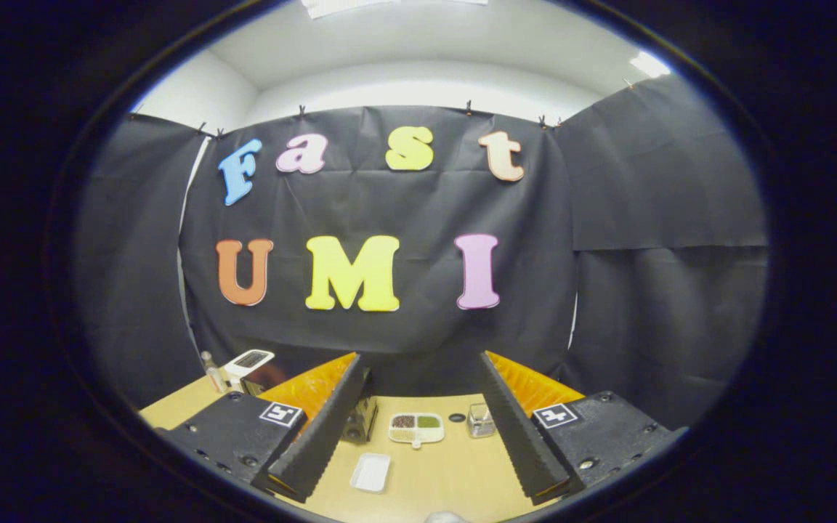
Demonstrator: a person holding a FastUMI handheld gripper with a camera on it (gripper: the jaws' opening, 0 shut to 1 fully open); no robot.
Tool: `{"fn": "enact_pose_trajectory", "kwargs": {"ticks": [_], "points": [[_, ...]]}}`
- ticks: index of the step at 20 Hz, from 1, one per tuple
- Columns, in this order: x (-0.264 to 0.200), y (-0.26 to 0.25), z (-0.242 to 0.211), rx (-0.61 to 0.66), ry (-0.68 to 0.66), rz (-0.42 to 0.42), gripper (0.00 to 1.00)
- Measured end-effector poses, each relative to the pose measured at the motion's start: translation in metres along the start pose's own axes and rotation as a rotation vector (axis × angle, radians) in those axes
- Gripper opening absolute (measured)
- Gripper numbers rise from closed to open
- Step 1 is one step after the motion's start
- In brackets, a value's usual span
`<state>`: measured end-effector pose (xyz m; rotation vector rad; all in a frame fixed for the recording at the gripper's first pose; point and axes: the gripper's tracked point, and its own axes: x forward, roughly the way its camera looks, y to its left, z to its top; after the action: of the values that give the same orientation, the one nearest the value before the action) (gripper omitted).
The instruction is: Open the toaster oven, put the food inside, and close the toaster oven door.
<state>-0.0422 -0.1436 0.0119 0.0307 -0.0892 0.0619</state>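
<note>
Gripper: the gripper (pixel 422 363) is spread wide and holds nothing. It is up above the table (pixel 455 479).
Food: a white dish with little parts (pixel 416 427) sits on the table, out past the fingers and between them. It has brown and green bits in it. I think this is the food.
Oven: a small dark box (pixel 359 423) stands just left of the dish. The left finger (pixel 324 428) hides half of it. It may be the toaster oven, but I am not sure.
Door: I cannot tell if it is open or shut.
How far: the dish lies out on the table, not in the box. So I think the food has yet to go in, and then the door must be shut.
Near the dish: a flat white tray (pixel 370 472) lies in front of the dish, a bit left. A glass jar (pixel 478 420) stands just right of it. A small dark round thing (pixel 457 418) lies between dish and jar.
Farther off: a white thing with a dark top (pixel 248 361) and a small clear bottle (pixel 208 370) stand well left of the dish, toward the back.
In the way: the white tray lies close in front of the dish and the box, so a low reach could bump it. The jar is close too.
</note>
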Motion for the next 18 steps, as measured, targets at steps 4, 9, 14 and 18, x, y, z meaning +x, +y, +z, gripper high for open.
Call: {"fn": "enact_pose_trajectory", "kwargs": {"ticks": [4, 9, 14, 18], "points": [[-0.012, -0.002, -0.002, 0.008, -0.018, 0.09, 1.0], [-0.006, -0.006, -0.018, 0.036, 0.021, 0.124, 1.0], [0.001, -0.006, -0.017, 0.026, 0.035, 0.092, 1.0], [0.004, -0.004, -0.015, 0.047, 0.03, 0.065, 1.0]]}}
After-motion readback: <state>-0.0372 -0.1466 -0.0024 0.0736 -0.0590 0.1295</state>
